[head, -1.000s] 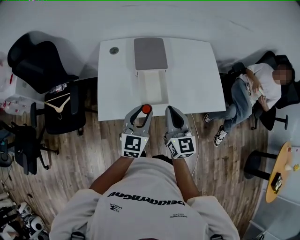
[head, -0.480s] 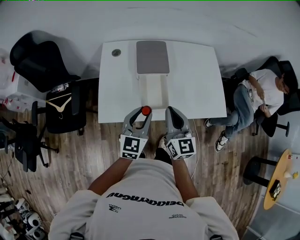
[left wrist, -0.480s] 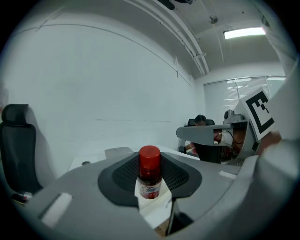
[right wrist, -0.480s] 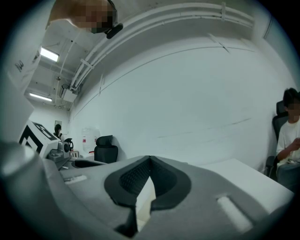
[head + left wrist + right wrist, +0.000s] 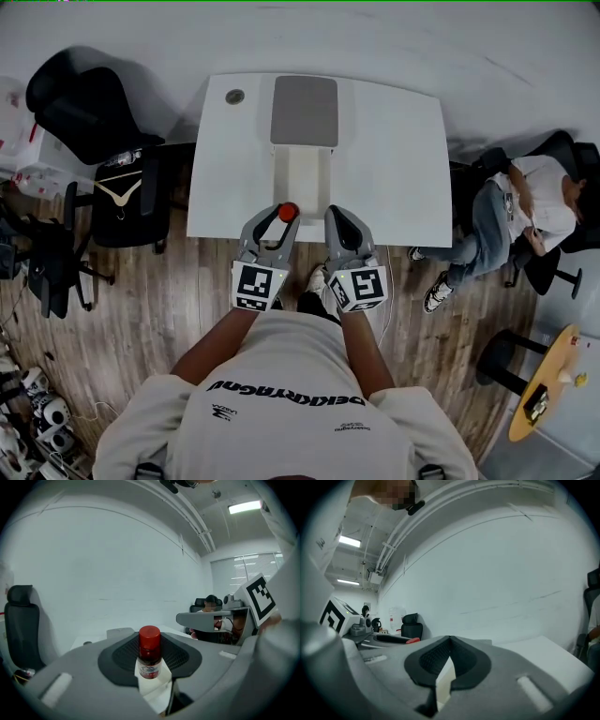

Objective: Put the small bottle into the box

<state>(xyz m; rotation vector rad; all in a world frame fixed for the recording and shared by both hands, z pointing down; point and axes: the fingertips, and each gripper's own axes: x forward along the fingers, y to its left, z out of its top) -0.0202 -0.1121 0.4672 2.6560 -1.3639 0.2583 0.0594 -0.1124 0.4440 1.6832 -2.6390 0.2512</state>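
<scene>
Both claws look to have crept a shade farther over the near edge of the desk (image 5: 394, 159) toward the box (image 5: 303, 173), though the head view shifts too, so I would not swear to how much. Otherwise the grip and the layout match the earlier frames.

The left claw (image 5: 272, 221) is pinching the small bottle (image 5: 149, 651) by its body, upright, with the red cap standing clear above the pads. That hold makes sense: the cap stays free and the base can go down first into the box.

The right claw (image 5: 342, 220) is pressed together at the tips with nothing between them. It rides just right of the left claw, probably only to keep out of the way, since the job needs one grip.

The box lies in the middle of the desk, just beyond the bottle. Its grey lid (image 5: 304, 111) is thrown back to the far side, which leaves the white inside open to an approach from the near side. The bottle is not yet over the opening; it sits at the box's near end, a touch to the left.
</scene>
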